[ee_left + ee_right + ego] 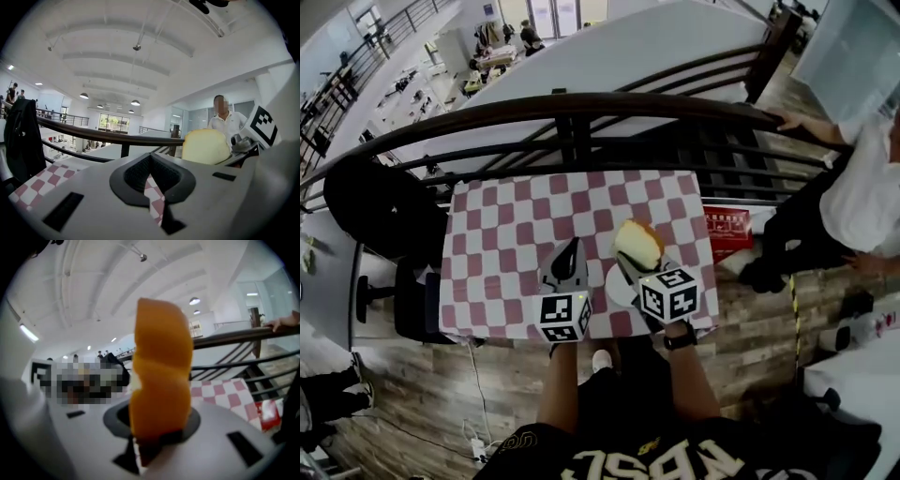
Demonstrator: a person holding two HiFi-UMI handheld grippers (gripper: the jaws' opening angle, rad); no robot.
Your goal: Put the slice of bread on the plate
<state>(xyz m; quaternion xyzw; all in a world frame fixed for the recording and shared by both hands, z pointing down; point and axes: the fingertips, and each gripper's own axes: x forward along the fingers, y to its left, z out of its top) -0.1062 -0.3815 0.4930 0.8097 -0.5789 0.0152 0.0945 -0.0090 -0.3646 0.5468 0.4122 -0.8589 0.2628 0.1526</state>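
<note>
A small table under a red-and-white checked cloth (497, 253) stood on a mezzanine, hard against a curved dark railing (581, 108) with an open hall far below, and a bystander (862, 187) leaned on that rail at the right. Above the near right part of the cloth, the right gripper (628, 264) was clamped on the slice of bread (639, 244), its jaws only narrowly apart and pinching the slice by its lower edge, so the slice stood upright with most of its height free above the pads. The white plate (615, 287) lay just under and behind that gripper, close to the table's near edge and largely covered by it, so the bread was over or just beyond the plate but not yet on it. The left gripper (569, 251) hovered just beside it to the left, empty, its jaws drawn together with only a sliver of cloth showing through. The risks looked plain enough. The slice was soft and held low, so a hard squeeze could crush or tear it. Let go while upright, it could topple past the rim onto the cloth. With the plate so near the edge and half hidden, a downward bump from the gripper could tip it or push it off.
</note>
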